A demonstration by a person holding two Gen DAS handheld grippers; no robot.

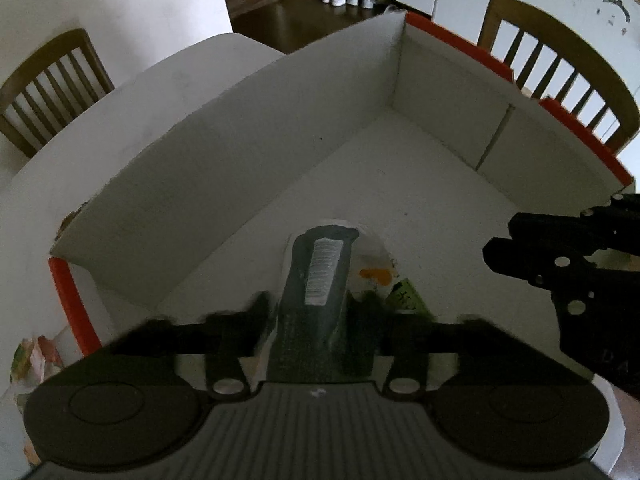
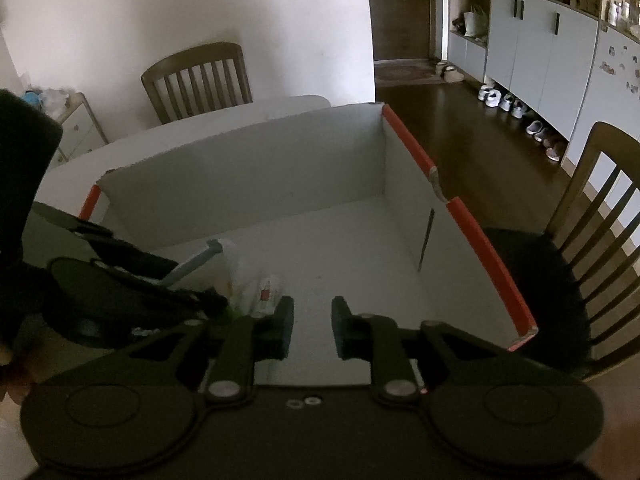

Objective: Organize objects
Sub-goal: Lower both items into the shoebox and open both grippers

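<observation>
Wooden slat-back chair [image 2: 198, 80]: stands at the far side of the counter [image 2: 224, 118], against the white wall [image 2: 180, 8].

Second slat-back chair [image 2: 592, 216]: right of the counter, with a dark seat.

Small pale cabinet [image 2: 78, 128]: left of the far chair, with bags and a blue item on top.

Dark wooden floor [image 2: 452, 128]: beyond the counter, running to a doorway.

Pale grey cupboards [image 2: 540, 44]: along the right wall beyond the counter, dark handles, ornaments on top.

Shoes [image 2: 502, 101]: in a row on the floor at the foot of the cupboards, mostly white.
</observation>
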